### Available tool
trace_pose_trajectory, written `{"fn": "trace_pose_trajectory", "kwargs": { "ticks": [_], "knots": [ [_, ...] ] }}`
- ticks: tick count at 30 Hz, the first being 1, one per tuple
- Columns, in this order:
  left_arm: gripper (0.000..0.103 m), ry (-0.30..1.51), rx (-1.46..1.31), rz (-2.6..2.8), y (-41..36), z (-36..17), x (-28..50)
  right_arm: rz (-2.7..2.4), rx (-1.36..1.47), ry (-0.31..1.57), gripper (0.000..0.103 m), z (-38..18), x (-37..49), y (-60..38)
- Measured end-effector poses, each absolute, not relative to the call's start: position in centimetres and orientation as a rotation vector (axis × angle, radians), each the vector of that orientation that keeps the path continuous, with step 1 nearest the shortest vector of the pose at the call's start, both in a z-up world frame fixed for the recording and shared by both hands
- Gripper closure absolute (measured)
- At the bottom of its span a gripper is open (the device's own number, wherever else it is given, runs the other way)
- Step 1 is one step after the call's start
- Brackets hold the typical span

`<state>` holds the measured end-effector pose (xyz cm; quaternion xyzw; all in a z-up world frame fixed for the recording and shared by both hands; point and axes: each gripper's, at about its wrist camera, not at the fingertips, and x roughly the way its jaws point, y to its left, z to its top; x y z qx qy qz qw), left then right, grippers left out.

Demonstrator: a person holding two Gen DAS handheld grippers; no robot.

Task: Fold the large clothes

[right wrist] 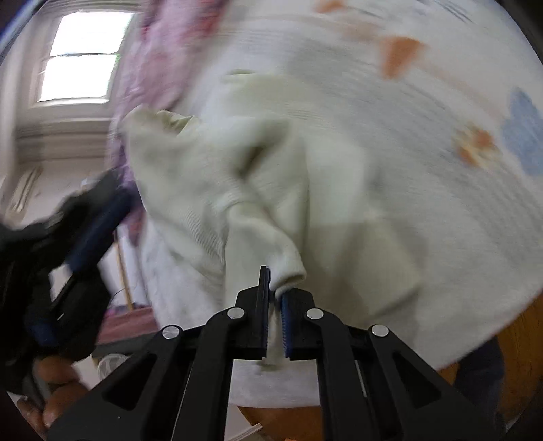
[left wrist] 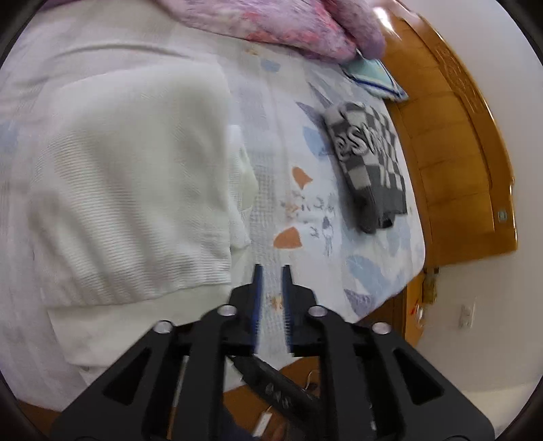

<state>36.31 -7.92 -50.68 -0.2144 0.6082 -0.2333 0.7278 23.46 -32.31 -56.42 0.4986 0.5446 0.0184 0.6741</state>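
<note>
A large cream knit sweater (left wrist: 129, 176) lies on the bed, filling the left half of the left wrist view. My left gripper (left wrist: 271, 271) is open and empty, just right of the sweater's ribbed hem, above the patterned sheet. In the right wrist view my right gripper (right wrist: 275, 283) is shut on the cuff of the sweater's sleeve (right wrist: 285, 271) and holds it lifted, with the rest of the sweater (right wrist: 210, 183) bunched behind it. The left gripper (right wrist: 91, 230) also shows at the left of that view, blurred.
A folded grey checkered garment (left wrist: 368, 159) lies on the patterned sheet (left wrist: 305, 210) near the wooden bed frame (left wrist: 451, 163). A pink floral quilt (left wrist: 271, 23) and a light blue folded cloth (left wrist: 373, 76) lie at the far end. A window (right wrist: 81, 54) is at upper left.
</note>
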Motion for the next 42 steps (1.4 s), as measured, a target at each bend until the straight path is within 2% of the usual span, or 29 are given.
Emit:
{"fn": "trace_pose_trajectory", "kwargs": {
  "ticks": [2,8,9,10,12,19,24,25,26,27,28,33,36,42],
  "knots": [
    [0.049,1.329,-0.555,-0.457,-5.7,-51.4,35.8,0.059,1.126,1.255,0.097,-57.4,23.5,-32.5],
    [0.044,1.306,-0.651,-0.163,2.9,-53.2,35.0,0.056,1.046,1.296,0.085,-55.6,25.4,-33.6],
    [0.044,1.309,-0.664,-0.101,4.5,-53.9,34.8,0.046,0.971,1.287,0.076,-54.8,26.4,-34.1],
    [0.044,1.327,-0.667,-0.055,5.9,-54.6,34.8,0.036,0.903,1.27,0.061,-53.9,27.4,-34.3],
    [0.044,1.36,-0.653,0.015,7.4,-55.7,34.6,0.022,0.791,1.224,0.04,-52.9,29.4,-34.5],
    [0.042,1.447,-0.682,0.082,9.7,-58.8,34.1,0.188,0.495,1.229,0.035,-54.0,38.5,-31.8],
    [0.036,1.464,-0.698,0.071,10.2,-59.6,34.1,0.298,0.433,1.343,0.033,-55.9,39.8,-28.8],
    [0.035,1.471,-0.7,0.067,9.8,-59.7,34.3,0.284,0.395,1.367,0.04,-56.4,39.9,-28.2],
    [0.034,1.477,-0.701,0.07,9.9,-59.9,34.4,0.277,0.368,1.379,0.051,-56.7,40.2,-27.8],
    [0.034,1.479,-0.702,0.075,10.0,-60.0,34.4,0.263,0.329,1.396,0.074,-57.0,40.1,-27.6],
    [0.033,1.481,-0.708,0.077,10.2,-60.2,34.4,0.267,0.341,1.393,0.088,-56.7,39.5,-27.9],
    [0.032,1.49,-0.708,0.076,10.6,-60.3,34.7,0.316,0.501,1.315,0.09,-52.5,37.3,-31.0],
    [0.032,1.492,-0.706,0.049,10.5,-60.3,35.0,0.295,0.504,1.299,0.091,-50.9,35.4,-32.6],
    [0.029,1.536,-0.649,0.018,8.8,-61.3,35.3,0.189,0.489,1.381,0.09,-55.5,34.4,-34.2]
  ]
}}
